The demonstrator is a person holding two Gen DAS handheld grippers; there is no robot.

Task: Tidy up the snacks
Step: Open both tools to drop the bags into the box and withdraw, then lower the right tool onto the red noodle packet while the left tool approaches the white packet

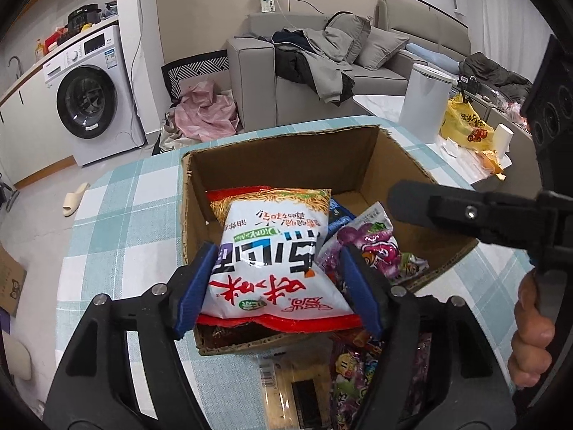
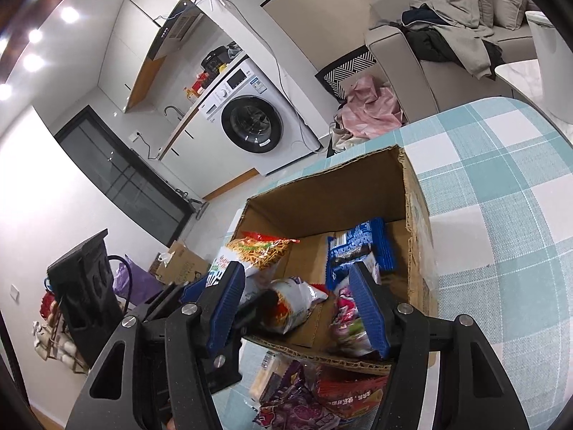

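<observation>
Noodle-snack bag (image 1: 272, 251), at cardboard box (image 1: 286, 150) near edge, between left gripper (image 1: 275, 286) jaws parted, apparently released; right gripper (image 2: 304, 304) half-open, empty; next: withdraw, fetch loose packets.

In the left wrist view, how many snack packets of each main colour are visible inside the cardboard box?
White-and-red packet: 1
Blue packet: 1
Purple packet: 1
Total: 3

An open cardboard box (image 1: 358, 157) holds several packets — a white-and-red noodle-snack bag (image 1: 275, 251) propped on its near edge, a purple grape-candy bag (image 1: 372, 247) right, a blue packet (image 2: 361, 247) farther in.
</observation>
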